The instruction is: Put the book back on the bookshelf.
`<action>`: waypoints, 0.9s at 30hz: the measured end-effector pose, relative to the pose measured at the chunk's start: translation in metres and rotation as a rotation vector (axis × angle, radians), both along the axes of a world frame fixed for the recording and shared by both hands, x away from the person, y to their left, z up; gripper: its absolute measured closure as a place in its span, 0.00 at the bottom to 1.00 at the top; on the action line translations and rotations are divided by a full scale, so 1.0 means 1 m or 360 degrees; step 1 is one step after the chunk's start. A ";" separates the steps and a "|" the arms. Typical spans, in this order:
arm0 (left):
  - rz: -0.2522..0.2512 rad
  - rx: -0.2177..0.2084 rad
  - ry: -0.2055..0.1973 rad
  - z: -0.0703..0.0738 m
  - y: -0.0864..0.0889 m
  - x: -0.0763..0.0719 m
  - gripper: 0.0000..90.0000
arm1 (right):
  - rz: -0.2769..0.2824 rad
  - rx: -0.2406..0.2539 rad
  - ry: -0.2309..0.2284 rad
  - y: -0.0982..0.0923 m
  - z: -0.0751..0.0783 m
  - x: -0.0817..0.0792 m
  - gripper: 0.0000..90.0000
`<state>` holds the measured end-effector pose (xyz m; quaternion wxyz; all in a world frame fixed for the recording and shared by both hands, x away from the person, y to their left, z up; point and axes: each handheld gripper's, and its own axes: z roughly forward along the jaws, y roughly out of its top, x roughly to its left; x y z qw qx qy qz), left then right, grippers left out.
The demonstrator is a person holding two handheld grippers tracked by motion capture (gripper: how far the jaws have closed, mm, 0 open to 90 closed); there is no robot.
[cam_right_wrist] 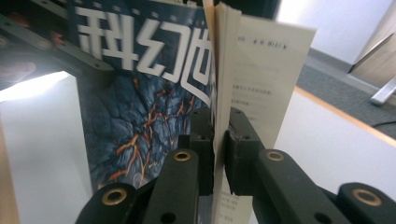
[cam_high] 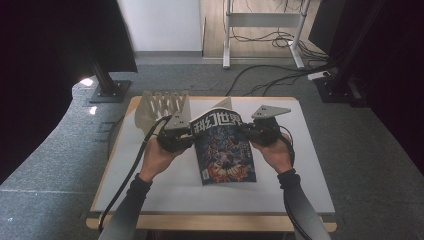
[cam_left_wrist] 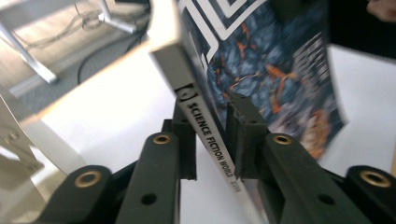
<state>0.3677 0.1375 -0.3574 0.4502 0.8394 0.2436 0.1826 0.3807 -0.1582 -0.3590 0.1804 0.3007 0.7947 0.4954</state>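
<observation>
Magazine (cam_high: 223, 150) held tilted above white table (cam_high: 310, 165), just in front of wooden rack (cam_high: 160, 107) — left gripper (cam_high: 186, 134) clamps spine, right gripper (cam_high: 246, 131) pinches page edges, likely steadying both sides for slotting upright.

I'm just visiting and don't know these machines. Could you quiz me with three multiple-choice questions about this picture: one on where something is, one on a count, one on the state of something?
1. Where does the slotted rack stand?
A. at the table's far left
B. at the near right corner
C. on the floor

2. How many grippers grip the magazine?
A. none
B. one
C. two

3. How is the magazine held?
A. flat and shut
B. raised, cover towards the person
C. rolled up

Answers: 1 A, it stands behind the left gripper. 2 C, the left gripper clamps the spine, the right gripper the page edge. 3 B, its top edge is lifted off the table.
</observation>
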 end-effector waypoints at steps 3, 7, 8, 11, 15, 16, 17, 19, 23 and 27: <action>0.0007 0.0007 -0.0049 0.002 0.001 -0.002 0.91 | -0.0023 0.0016 -0.0018 -0.002 0.001 -0.001 0.90; 0.0009 0.0088 -0.0104 -0.001 0.000 -0.006 0.91 | -0.0027 0.0008 -0.0014 -0.001 -0.007 0.001 0.90; 0.0010 0.0079 -0.0096 -0.001 0.001 -0.006 0.91 | -0.0030 0.0006 -0.0019 -0.001 -0.007 0.001 0.90; 0.0006 0.0078 -0.0086 0.000 0.003 -0.004 0.90 | -0.0027 -0.0015 -0.0030 0.000 -0.006 0.000 0.90; -0.0021 0.0059 -0.0036 -0.002 0.003 0.004 0.82 | -0.0007 -0.0026 -0.0033 -0.001 -0.006 -0.002 0.89; -0.0023 0.0061 -0.0032 -0.003 0.002 0.006 0.80 | -0.0005 -0.0026 -0.0034 -0.001 -0.006 -0.002 0.89; -0.0024 0.0059 -0.0023 -0.004 0.001 0.009 0.79 | 0.0000 -0.0025 -0.0033 -0.001 -0.006 -0.002 0.89; -0.0024 0.0053 -0.0023 -0.004 0.000 0.011 0.77 | 0.0006 -0.0026 -0.0032 -0.002 -0.006 -0.002 0.89; -0.0029 0.0035 -0.0023 -0.007 -0.004 0.023 0.74 | 0.0025 -0.0025 -0.0029 -0.002 -0.007 -0.003 0.89; -0.0048 0.0024 -0.0024 -0.009 -0.006 0.028 0.76 | 0.0039 -0.0024 -0.0025 -0.003 -0.007 -0.003 0.88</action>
